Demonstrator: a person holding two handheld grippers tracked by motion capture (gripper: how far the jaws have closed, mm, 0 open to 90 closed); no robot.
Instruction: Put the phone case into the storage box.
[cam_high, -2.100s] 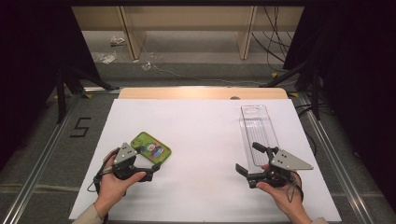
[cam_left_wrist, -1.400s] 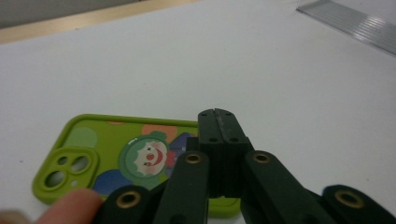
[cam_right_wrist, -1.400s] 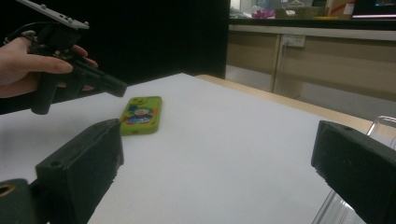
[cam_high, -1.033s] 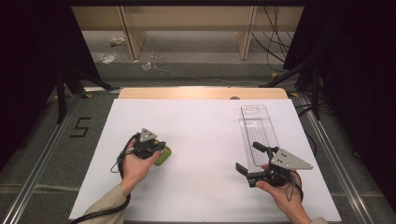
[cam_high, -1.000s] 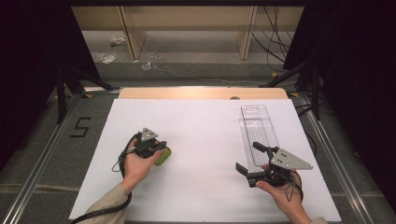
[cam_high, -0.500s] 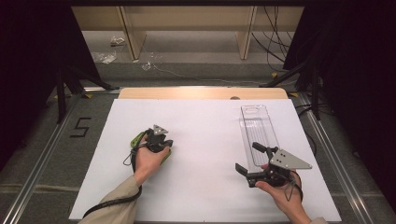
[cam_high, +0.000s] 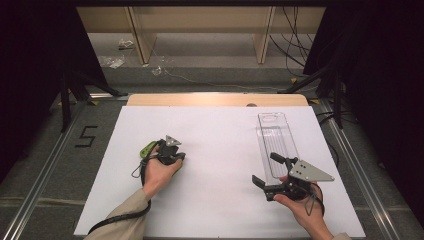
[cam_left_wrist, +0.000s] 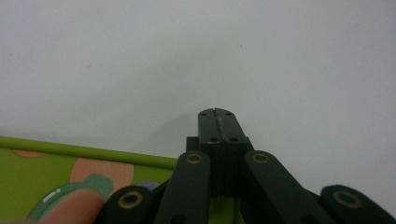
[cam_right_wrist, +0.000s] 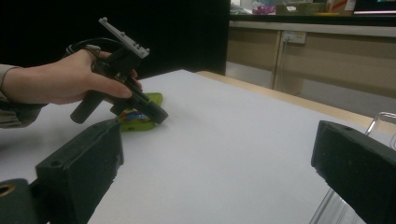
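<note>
A green printed packet (cam_high: 148, 148) lies flat on the white table, mostly covered by the person's left hand. My left gripper (cam_high: 172, 155) points down over it. In the left gripper view its jaws (cam_left_wrist: 215, 113) are pressed together with nothing between them, their tip just past the green packet's (cam_left_wrist: 60, 168) edge, over bare table. The same gripper (cam_right_wrist: 160, 116) and packet (cam_right_wrist: 153, 99) show in the right gripper view. My right gripper (cam_high: 267, 170) rests at the front right, jaws wide apart and empty (cam_right_wrist: 217, 140), beside a clear plastic container (cam_high: 274, 137).
The white sheet (cam_high: 220, 135) covers the table, with a wooden strip (cam_high: 215, 100) at its far edge. Metal rails run along both sides, and a "5" mark (cam_high: 86, 136) lies on the left floor. Cables lie beyond the table.
The left hand has moved right and away from the person, from beside the green packet to over it, now hiding most of it. The right hand and the clear container have stayed put.
</note>
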